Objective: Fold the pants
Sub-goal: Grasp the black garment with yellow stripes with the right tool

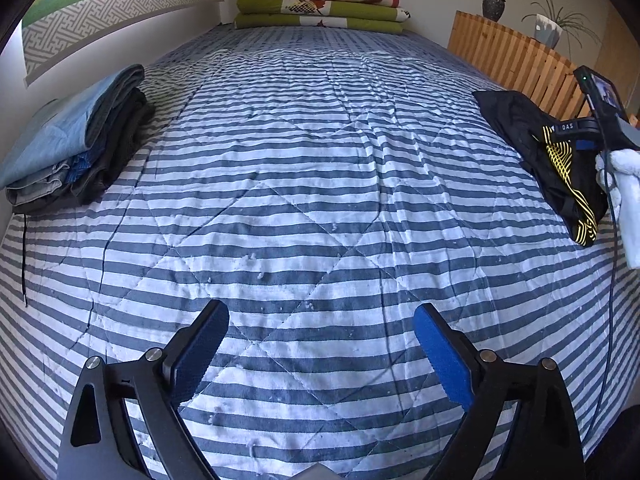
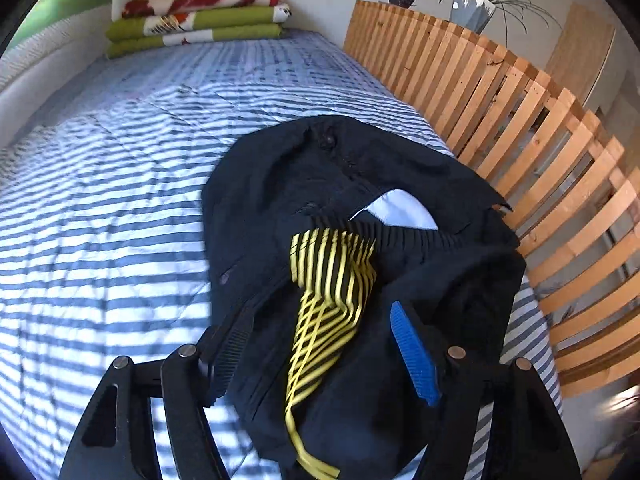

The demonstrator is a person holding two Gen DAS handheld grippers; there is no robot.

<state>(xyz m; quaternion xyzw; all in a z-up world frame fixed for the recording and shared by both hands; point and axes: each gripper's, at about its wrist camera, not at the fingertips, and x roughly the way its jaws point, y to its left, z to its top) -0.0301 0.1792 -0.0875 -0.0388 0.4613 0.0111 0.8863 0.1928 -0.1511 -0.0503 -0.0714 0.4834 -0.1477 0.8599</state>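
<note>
Bright daylight, soft shadows; strong fisheye bend w/ dark corners; right wrist view motion-blurred, left sharp.

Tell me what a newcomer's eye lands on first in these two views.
The black pants with yellow lines, crumpled at the bed's right edge beside the wooden slats, between the right gripper fingers. Next, the blue-and-white striped quilt, with a stack of folded clothes at its left edge.

Clear quilt between clothes piles
</note>
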